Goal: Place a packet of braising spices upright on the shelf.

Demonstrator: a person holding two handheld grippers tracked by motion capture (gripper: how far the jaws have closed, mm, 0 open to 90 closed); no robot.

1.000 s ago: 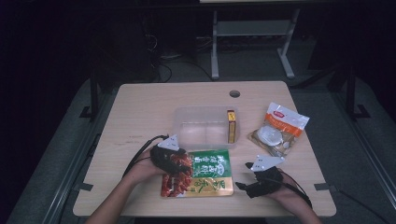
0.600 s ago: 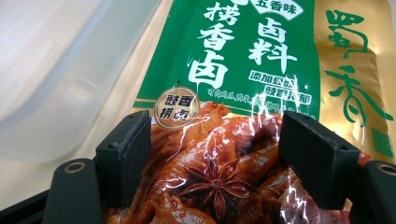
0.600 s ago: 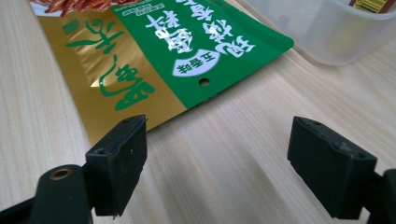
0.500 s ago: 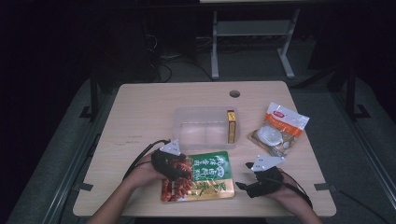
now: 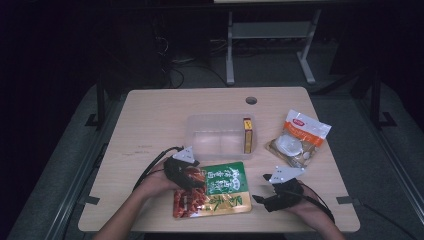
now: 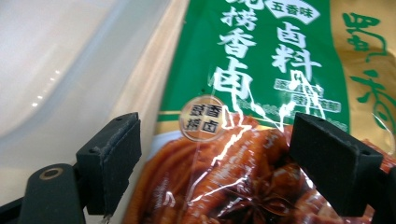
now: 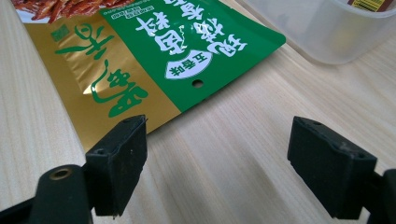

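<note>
Left gripper (image 5: 192, 176), jaws just opened wide over the spice packet (image 5: 220, 192) lying flat at the worktop's (image 5: 150, 125) near edge, holds nothing; packet judged light, limp, glossy-slick, best pinched at its sealed left edge; right gripper (image 5: 260, 199) open, idle.

The flat glossy snack pouch (image 5: 216, 194) is green and gold with white lettering, its lower part printed with red-brown food. The see-through plastic tub (image 5: 220, 134) is colourless; the orange-and-white bag (image 5: 299, 137) lies on the pale wood-grain tabletop (image 5: 150, 120); black left hand-held gripper (image 6: 215, 149)
</note>
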